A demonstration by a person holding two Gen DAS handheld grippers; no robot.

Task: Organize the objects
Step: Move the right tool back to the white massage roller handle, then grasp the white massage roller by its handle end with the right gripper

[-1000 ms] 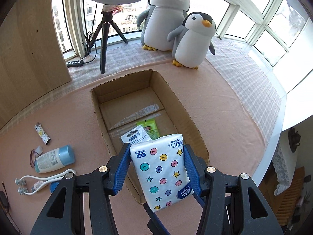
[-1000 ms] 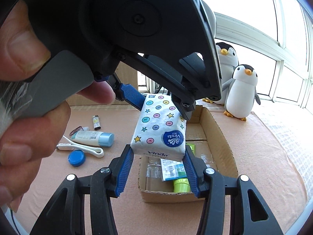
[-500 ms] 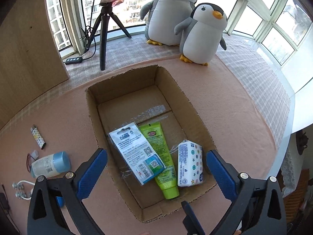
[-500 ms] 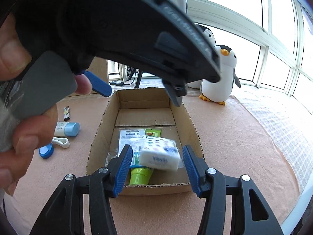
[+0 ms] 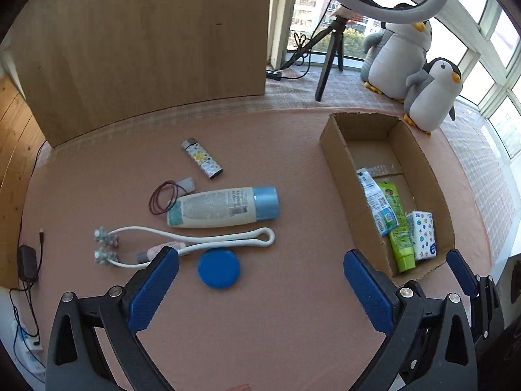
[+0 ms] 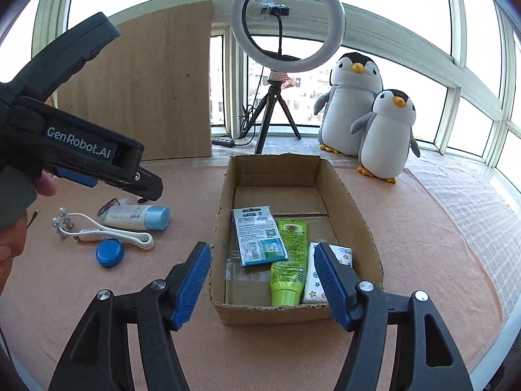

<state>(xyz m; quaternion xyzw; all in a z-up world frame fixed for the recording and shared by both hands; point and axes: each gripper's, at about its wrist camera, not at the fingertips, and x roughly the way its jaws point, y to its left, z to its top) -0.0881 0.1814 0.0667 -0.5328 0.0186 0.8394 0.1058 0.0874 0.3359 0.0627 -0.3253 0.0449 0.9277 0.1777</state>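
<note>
The left gripper (image 5: pixel 260 286) hangs wide open and empty just near of the blue round lid (image 5: pixel 218 268). Beyond it, the lotion bottle (image 5: pixel 224 208) lies crosswise, cap right. The right gripper (image 6: pixel 260 280), opening and empty, faces the cardboard box (image 6: pixel 361 228).

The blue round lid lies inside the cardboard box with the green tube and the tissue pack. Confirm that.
Not so. The blue round lid lies on the pink mat outside the cardboard box, as the left wrist view shows. The green tube and tissue pack are inside.
</note>
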